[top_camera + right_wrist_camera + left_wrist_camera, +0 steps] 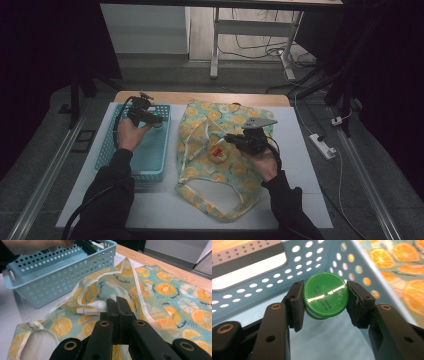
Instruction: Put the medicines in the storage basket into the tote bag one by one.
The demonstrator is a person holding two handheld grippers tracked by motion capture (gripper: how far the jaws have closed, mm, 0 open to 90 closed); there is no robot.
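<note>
My left gripper (325, 293) is shut on a round green lid (325, 296), with a pad pressed on each side of it. It hangs inside the light blue perforated basket (262, 282), near the far end. In the high view the left gripper (150, 119) is over the basket (150, 155) at the left. An orange-print tote bag (210, 120) lies flat to its right, with a small red thing (216, 154) on it. My right gripper (231, 140) hovers low over the bag's middle. Its jaws (117, 302) are shut, and nothing shows between them above the bag (162, 290).
A white mat (310, 165) covers the wooden table (200, 96). The bag's looped handle (215, 195) lies toward the front edge. On the floor at the right is a power strip (322, 145) with cables. A desk frame (215, 50) stands behind the table.
</note>
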